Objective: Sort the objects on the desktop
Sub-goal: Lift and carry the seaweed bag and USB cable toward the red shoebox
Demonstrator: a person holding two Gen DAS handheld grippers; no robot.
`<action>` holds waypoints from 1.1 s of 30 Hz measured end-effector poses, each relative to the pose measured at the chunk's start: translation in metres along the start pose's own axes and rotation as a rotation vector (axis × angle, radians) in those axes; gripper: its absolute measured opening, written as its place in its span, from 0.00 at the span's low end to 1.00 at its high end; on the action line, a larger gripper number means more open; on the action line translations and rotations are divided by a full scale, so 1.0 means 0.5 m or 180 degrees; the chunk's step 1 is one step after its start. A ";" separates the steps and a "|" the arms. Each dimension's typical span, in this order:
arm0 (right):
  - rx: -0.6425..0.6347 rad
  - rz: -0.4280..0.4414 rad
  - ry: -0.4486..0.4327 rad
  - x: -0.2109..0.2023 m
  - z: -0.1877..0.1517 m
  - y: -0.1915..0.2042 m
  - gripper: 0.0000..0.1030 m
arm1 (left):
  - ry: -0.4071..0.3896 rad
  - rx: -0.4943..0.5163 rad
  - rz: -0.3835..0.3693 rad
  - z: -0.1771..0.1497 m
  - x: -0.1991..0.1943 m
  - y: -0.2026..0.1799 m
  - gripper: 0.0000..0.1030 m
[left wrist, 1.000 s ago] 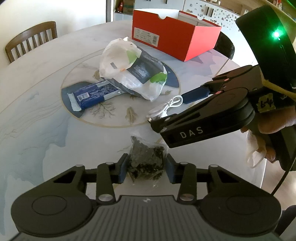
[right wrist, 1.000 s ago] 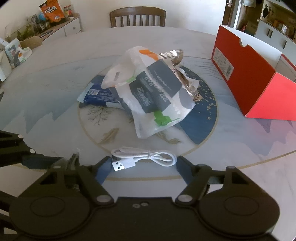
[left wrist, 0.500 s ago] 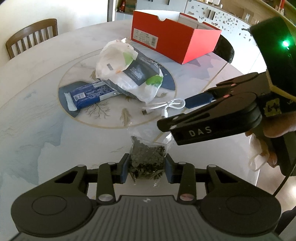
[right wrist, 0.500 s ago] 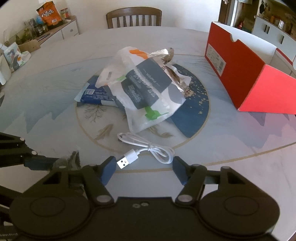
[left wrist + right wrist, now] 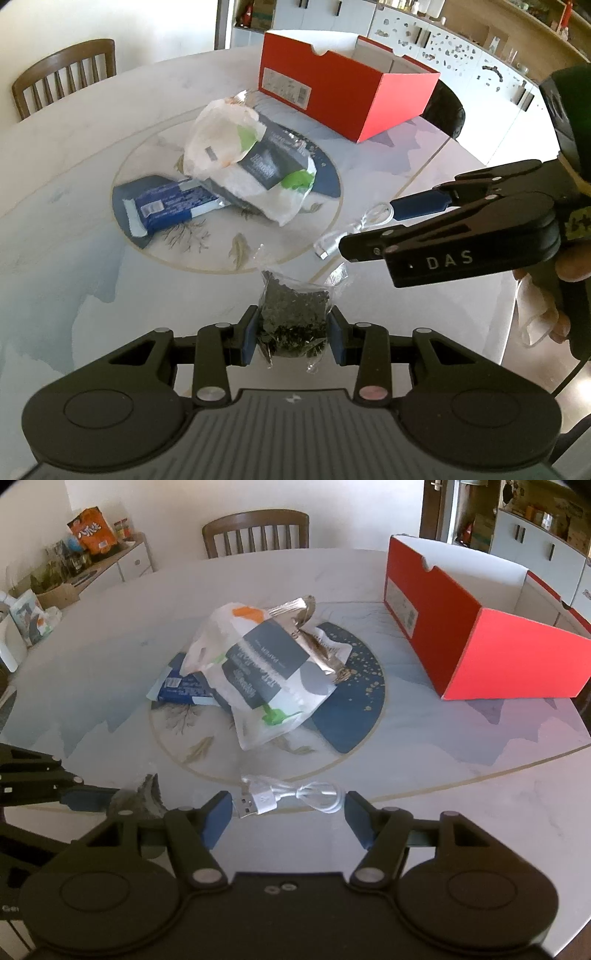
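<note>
Cable (image 5: 291,797) first: over the last second the right gripper (image 5: 288,814) has slid back until the white USB lead lies squarely between its spread fingers, so a grasp looks imminent. Left gripper (image 5: 291,332) stays clenched on the clear packet of dark leaves (image 5: 293,317), held low over the table (image 5: 55,240). Beyond sit the white snack bag (image 5: 258,679) and blue wrapper (image 5: 168,208), then the red shoebox (image 5: 480,642), probably where everything goes.

A wooden chair (image 5: 255,531) stands at the far edge of the round table (image 5: 480,812). Left of the chair, a sideboard (image 5: 122,563) carries an orange snack bag (image 5: 90,528).
</note>
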State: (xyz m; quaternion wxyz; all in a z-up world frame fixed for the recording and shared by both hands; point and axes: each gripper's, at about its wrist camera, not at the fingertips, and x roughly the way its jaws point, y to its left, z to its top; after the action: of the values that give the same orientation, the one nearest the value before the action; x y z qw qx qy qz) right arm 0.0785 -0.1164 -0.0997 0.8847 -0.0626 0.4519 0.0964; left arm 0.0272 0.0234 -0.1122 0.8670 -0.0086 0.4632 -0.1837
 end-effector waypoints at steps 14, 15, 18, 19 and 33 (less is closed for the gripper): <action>0.0012 -0.0030 -0.0087 -0.047 0.000 -0.059 0.62 | -0.0010 0.0048 -0.0065 0.031 -0.001 -0.032 0.36; 0.0022 -0.0035 -0.0097 -0.053 0.001 -0.066 0.62 | -0.0009 0.0054 -0.0069 0.033 -0.001 -0.036 0.36; 0.0053 -0.0041 -0.0120 -0.070 0.003 -0.085 0.62 | -0.0016 0.0065 -0.0099 0.043 -0.004 -0.044 0.36; 0.0061 -0.0046 -0.0132 -0.076 0.003 -0.091 0.62 | -0.0023 0.0073 -0.0107 0.047 -0.006 -0.047 0.36; 0.0039 -0.0143 -0.0372 -0.168 0.042 -0.179 0.62 | -0.0131 0.0211 -0.0205 0.140 -0.017 -0.106 0.36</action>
State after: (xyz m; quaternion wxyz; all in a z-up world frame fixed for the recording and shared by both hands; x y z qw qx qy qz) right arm 0.0671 -0.2090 -0.0170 0.9118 -0.0616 0.3985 0.0772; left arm 0.0630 -0.0343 -0.0555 0.8697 0.0015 0.4385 -0.2265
